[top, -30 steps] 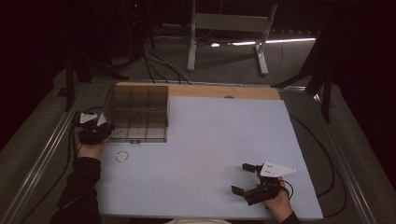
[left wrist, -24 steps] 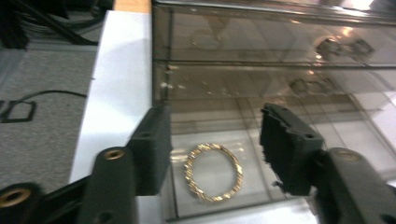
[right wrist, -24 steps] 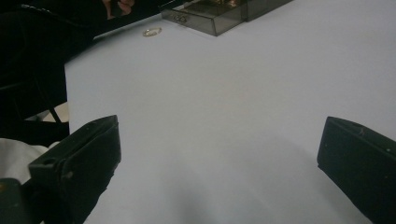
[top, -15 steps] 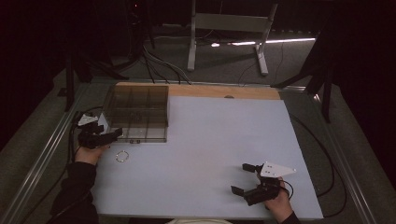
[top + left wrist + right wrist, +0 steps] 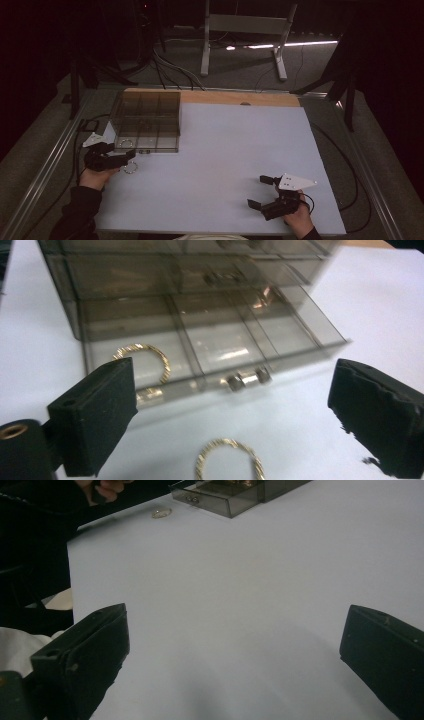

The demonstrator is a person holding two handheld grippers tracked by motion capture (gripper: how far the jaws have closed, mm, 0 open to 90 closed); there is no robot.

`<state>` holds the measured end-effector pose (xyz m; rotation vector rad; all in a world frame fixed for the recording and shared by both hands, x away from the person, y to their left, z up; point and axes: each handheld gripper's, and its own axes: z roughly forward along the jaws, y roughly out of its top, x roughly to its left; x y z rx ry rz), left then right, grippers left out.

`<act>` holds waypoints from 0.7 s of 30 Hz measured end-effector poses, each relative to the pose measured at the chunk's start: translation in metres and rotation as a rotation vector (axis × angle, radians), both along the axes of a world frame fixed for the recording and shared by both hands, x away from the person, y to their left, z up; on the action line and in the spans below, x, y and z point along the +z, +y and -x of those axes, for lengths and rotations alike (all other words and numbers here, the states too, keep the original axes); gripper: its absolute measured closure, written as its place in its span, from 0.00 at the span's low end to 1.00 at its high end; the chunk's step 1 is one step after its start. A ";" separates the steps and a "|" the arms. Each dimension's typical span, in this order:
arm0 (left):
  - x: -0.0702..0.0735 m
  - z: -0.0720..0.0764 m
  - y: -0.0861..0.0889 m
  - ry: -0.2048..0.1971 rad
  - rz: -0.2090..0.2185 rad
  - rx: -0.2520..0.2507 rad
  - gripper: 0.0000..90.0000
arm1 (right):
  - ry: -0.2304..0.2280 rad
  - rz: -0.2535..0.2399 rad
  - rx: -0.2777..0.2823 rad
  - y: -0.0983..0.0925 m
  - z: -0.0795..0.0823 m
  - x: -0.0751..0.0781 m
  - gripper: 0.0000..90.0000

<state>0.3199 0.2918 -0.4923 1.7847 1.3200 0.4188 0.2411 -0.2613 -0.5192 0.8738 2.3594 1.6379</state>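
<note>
Since a second ago the left gripper (image 5: 120, 159) has swung away from the box's left wall and come down toward the near edge of the table, so it now points across at the loose gold ring (image 5: 131, 169) on the white table top (image 5: 225, 150); the right gripper (image 5: 263, 191) has not shifted. Nearest the person, that right gripper rests low over bare white surface, jaws wide apart and empty, well away from everything else, apparently parked while the other hand works. On the left, the jaws also stand wide apart with nothing between them, and the ring (image 5: 229, 460) lies flat just ahead and between them, likely the thing about to be picked up. Just beyond the ring sits the smoky clear drawer box (image 5: 146, 122), its bottom drawer (image 5: 210, 347) pulled out toward the gripper, presumably to receive items. A second gold ring (image 5: 141, 361) already lies in the drawer's left compartment; farther drawers hold small items too blurred to name.
</note>
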 end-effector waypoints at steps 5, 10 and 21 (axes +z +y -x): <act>-0.004 0.012 -0.002 0.009 -0.007 -0.038 0.08 | 0.000 -0.001 -0.003 0.000 0.000 0.000 0.00; -0.007 0.021 0.000 0.007 0.000 -0.053 0.13 | 0.003 0.000 -0.004 0.000 0.000 0.000 0.00; -0.020 0.035 -0.009 0.022 -0.067 -0.155 0.28 | 0.006 0.000 -0.005 0.000 -0.001 -0.001 0.00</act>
